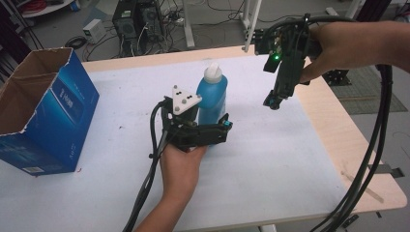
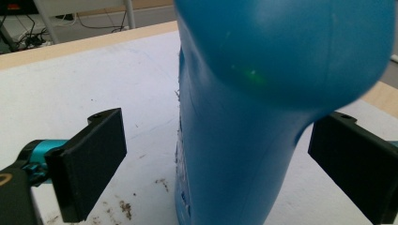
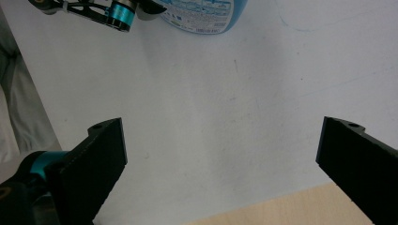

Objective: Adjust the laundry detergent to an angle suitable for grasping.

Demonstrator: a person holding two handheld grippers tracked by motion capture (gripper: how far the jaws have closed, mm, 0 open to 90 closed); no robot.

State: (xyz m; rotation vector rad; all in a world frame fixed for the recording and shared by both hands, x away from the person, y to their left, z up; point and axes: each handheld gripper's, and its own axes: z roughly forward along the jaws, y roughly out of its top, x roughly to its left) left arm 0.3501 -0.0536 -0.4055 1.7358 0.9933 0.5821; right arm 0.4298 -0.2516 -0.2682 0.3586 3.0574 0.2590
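So the blue bottle with the white cap is standing upright near the middle of the white desk, and the left gripper sits right at its base with its jaws spread wide, one on each side of the bottle and not quite touching it as far as the left gripper view shows. The right gripper hangs in the air to the right of the bottle, well apart from it, pointing down at the desk with its jaws wide apart and nothing between them. Way off to the left of the bottle there's an open blue cardboard box standing on the desk.
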